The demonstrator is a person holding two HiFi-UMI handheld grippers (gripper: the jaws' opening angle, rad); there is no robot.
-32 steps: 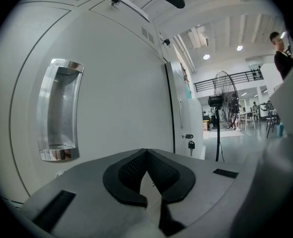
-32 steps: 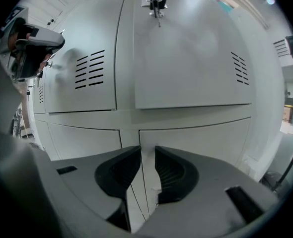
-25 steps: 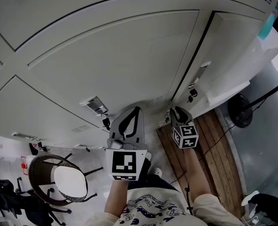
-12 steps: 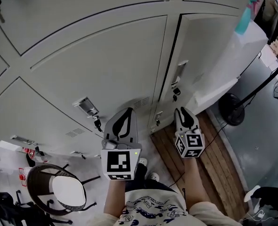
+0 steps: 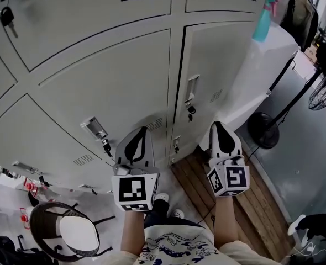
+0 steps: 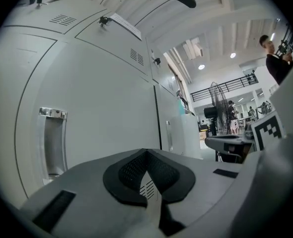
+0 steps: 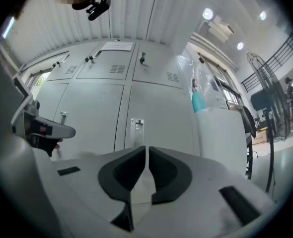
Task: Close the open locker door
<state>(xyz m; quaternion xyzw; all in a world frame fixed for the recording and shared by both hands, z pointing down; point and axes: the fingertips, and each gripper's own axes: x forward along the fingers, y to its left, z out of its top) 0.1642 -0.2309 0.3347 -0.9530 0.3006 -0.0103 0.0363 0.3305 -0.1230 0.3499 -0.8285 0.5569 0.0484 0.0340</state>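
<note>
We see the grey locker door (image 5: 207,76) flush shut at centre, our left gripper (image 5: 142,129) pinched together empty, right gripper (image 5: 216,124) just closing on nothing.

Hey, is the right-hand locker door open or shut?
Shut: the door lies flush, with no gap along its edges.

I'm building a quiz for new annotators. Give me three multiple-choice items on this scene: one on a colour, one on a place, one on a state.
1. The chair's seat is: A white; B red; C green.
2. The teal bottle stands: A on a shelf; B on the white unit right of the lockers; C on a desk.
3. The left gripper has its jaws: A wide apart; B clamped on a cloth; C together, empty.

A, the round seat shows white in the head view. B, the bottle tops that unit. C, the tips meet with nothing between.
</note>
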